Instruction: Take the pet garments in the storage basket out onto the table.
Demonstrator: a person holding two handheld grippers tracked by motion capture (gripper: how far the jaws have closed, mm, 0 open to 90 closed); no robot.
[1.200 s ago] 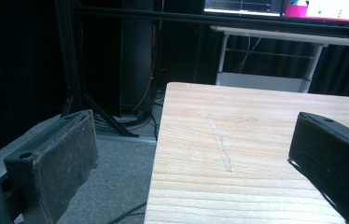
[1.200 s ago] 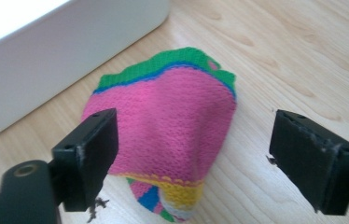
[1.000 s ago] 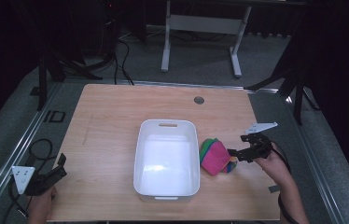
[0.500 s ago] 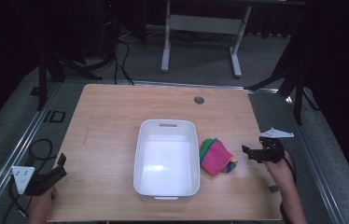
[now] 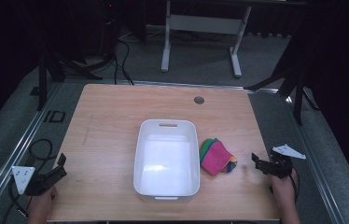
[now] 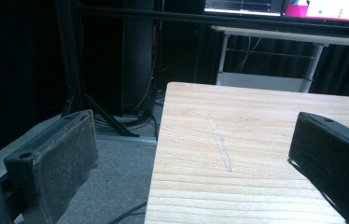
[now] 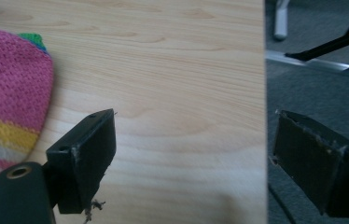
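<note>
Right gripper [image 5: 258,163] pulled back from folded multicoloured cloth [image 5: 217,156] toward table's right edge since a second ago; cloth now lies clear ahead of its fingers, beside white plastic tub [image 5: 167,158]. Jaws spread wide, nothing between them, one over wood, other past table edge. Tub holds nothing, sits mid wooden table [image 5: 112,121]. Left gripper [image 5: 56,171] unmoved at near-left corner, jaws wide apart and empty, straddling table's left edge.

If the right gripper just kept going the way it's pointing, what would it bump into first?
Probably the folded colourful cloth. The right gripper points leftward across bare table toward it, jaws open; the white tub sits beyond. Height is hard to judge.
</note>
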